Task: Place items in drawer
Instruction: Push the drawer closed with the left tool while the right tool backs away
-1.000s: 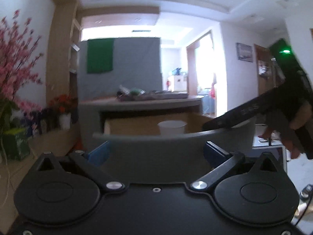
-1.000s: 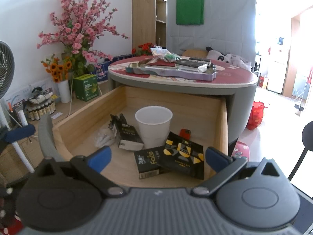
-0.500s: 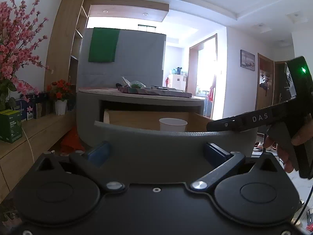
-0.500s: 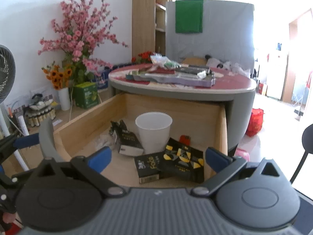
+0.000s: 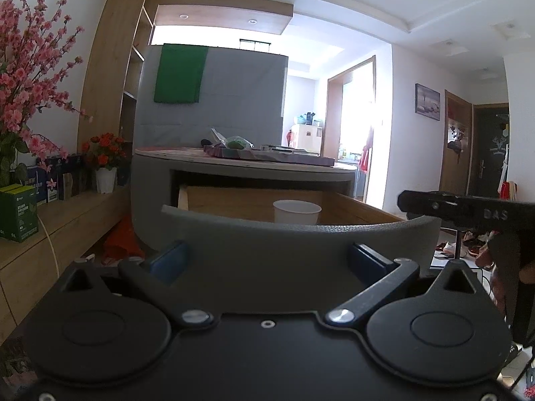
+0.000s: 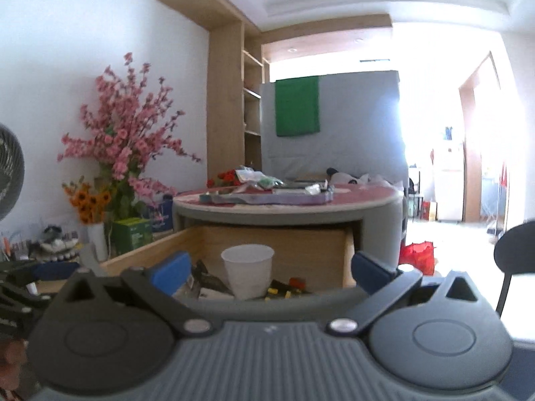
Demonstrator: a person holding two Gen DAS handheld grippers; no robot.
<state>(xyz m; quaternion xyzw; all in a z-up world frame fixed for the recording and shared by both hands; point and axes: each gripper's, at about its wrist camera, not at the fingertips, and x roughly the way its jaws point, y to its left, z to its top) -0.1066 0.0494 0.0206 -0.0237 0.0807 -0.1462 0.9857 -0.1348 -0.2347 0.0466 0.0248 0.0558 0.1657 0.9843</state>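
Observation:
The wooden drawer [image 6: 147, 249] of the round grey table stands pulled out, its curved grey front [image 5: 301, 234] nearest me. Inside stand a white paper cup [image 6: 247, 274], dark packets [image 6: 209, 282] left of it and yellow-black packets [image 6: 284, 292] right of it. The cup's rim shows over the drawer front in the left wrist view [image 5: 297, 211]. My left gripper [image 5: 267, 259] is open and empty, low in front of the drawer front. My right gripper [image 6: 269, 269] is open and empty, back from the drawer; its body shows at the right of the left wrist view [image 5: 468, 209].
The round table top [image 6: 367, 195] carries a purple tray [image 6: 267, 197] of clutter. Pink blossoms [image 6: 127, 153], sunflowers, a green box [image 6: 132, 235] and a low wooden shelf [image 5: 50, 230] stand left. A fan [image 6: 8, 173] is far left. A dark chair [image 6: 516, 250] stands right.
The right gripper has pulled back and tilted up, so the drawer's inside shows less. The left gripper has shifted, with the right gripper now lower and farther right in its view.

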